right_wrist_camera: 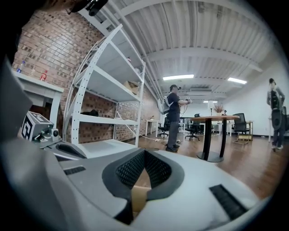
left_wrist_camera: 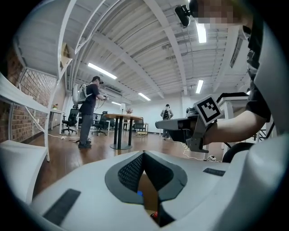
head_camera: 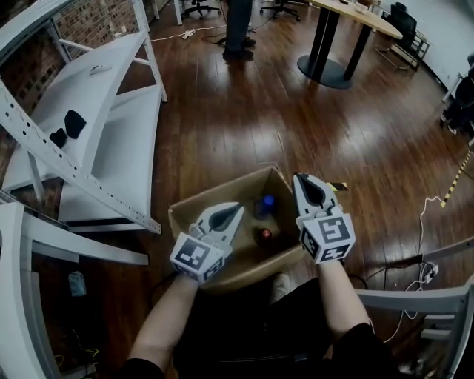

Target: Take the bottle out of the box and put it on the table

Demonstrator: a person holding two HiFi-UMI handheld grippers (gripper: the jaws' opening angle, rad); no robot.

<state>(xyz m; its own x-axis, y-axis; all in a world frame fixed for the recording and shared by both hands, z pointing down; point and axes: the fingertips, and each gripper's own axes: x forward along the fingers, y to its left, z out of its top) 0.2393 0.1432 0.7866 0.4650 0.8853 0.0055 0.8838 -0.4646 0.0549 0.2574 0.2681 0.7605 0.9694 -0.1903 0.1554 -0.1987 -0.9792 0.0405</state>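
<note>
An open cardboard box point(head_camera: 194, 209) stands on the wooden floor right in front of me. Inside it I see a bottle with a blue cap point(head_camera: 266, 203) and another with a red cap point(head_camera: 265, 235). My left gripper point(head_camera: 237, 210) hovers over the box's near left part, jaws shut with nothing between them. My right gripper point(head_camera: 300, 180) hangs over the box's right wall, jaws shut and empty too. In the left gripper view, cardboard, a blue spot point(left_wrist_camera: 139, 194) and a red spot point(left_wrist_camera: 156, 215) show through the gap behind the jaw tips.
A white metal shelving unit point(head_camera: 89, 111) stands to the left. A round table point(head_camera: 348, 15) on a black base is far ahead right, and a person point(head_camera: 238, 26) stands beyond the box. Cables point(head_camera: 418, 270) lie on the floor at right.
</note>
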